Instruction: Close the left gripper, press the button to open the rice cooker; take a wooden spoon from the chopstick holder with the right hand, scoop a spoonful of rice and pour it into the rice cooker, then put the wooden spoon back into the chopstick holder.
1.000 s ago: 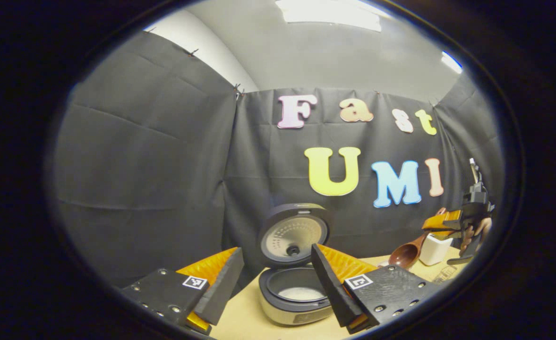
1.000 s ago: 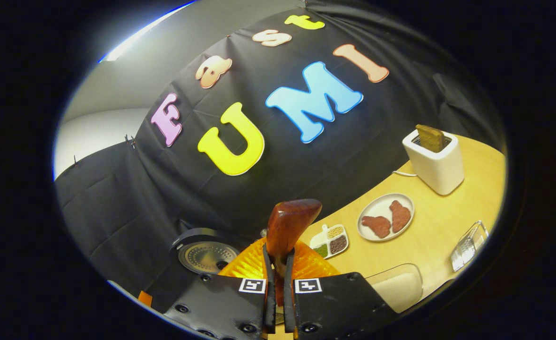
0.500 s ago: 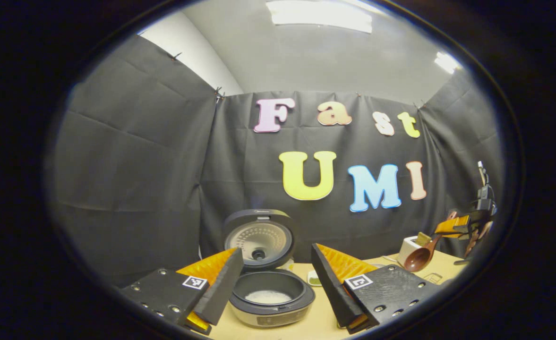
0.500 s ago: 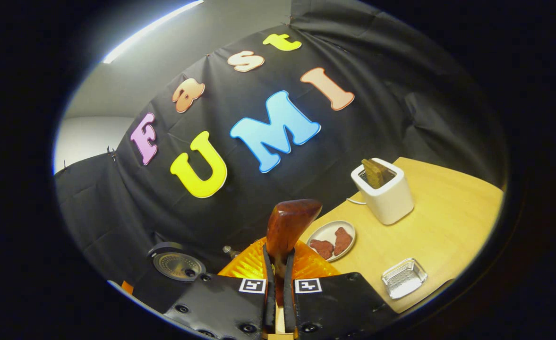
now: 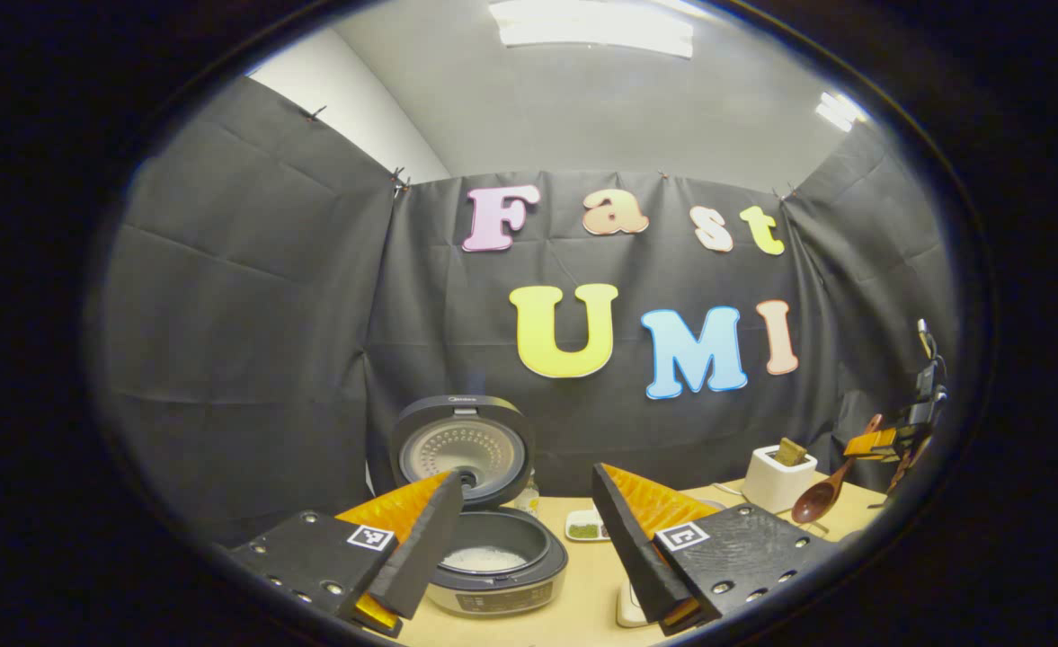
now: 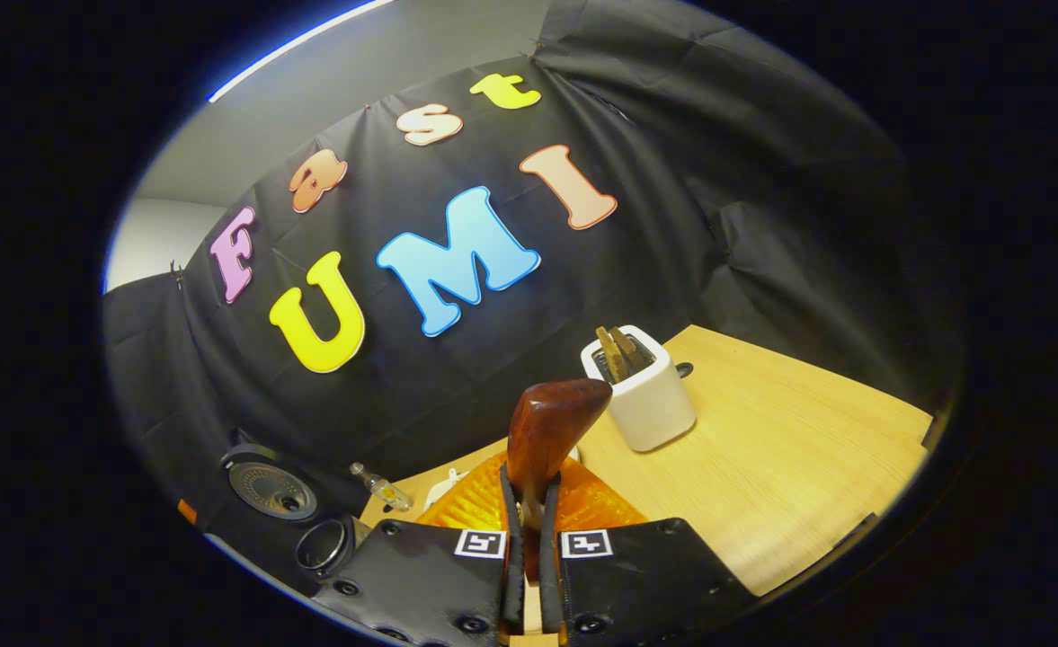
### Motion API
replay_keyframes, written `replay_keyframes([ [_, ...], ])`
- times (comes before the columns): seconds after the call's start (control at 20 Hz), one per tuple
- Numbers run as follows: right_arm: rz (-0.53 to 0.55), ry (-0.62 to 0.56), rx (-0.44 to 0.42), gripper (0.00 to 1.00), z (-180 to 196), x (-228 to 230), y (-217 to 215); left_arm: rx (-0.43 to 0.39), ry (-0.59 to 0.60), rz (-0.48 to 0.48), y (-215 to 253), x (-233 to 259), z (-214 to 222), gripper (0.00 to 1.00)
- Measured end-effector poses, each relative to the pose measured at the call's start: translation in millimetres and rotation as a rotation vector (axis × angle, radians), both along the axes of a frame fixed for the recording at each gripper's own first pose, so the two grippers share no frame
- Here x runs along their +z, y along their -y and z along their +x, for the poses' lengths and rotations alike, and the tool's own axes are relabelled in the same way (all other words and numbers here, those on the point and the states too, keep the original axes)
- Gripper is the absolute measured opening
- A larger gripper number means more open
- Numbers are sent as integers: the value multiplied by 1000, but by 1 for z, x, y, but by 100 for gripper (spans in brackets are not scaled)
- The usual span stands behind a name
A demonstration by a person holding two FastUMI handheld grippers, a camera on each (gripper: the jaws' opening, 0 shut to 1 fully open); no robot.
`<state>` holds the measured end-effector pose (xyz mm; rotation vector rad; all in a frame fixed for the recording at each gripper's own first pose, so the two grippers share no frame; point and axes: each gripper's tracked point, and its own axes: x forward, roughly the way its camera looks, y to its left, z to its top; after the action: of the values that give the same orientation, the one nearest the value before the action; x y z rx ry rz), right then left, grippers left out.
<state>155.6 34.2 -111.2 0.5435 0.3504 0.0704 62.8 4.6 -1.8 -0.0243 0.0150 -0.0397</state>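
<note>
1. Our right gripper (image 6: 529, 539), bottom centre of the right gripper view, is clamped on the wooden spoon (image 6: 546, 436), bowl rising above the fingers.
2. Our left gripper (image 5: 524, 530) stands apart at the bottom of the left gripper view, holding nothing.
3. Between its fingers the rice cooker (image 5: 493, 562) sits lid-up on the table (image 5: 591, 584), with white rice (image 5: 484, 559) inside.
4. At right, a white holder (image 6: 641, 400) carries brown slices.
</note>
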Motion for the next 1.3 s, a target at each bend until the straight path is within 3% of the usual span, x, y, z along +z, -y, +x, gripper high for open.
replay_keyframes([
  [0.55, -108, -90, 10, 8, -2, -64, 20, 21, -16, 32, 21, -2, -3, 87],
  [0.6, -112, -102, 14, 5, -2, -70, 21, 23, -18, 33, 22, -2, -4, 88],
  [0.8, -110, -144, 37, 11, -4, -93, 14, 37, -27, 42, 22, -4, -7, 87],
  [1.1, -136, -170, 55, 7, -8, -116, 12, 52, -29, 54, 24, -2, -11, 88],
  [1.3, -139, -189, 80, 13, -15, -126, 11, 58, -27, 52, 26, 0, -13, 87],
])
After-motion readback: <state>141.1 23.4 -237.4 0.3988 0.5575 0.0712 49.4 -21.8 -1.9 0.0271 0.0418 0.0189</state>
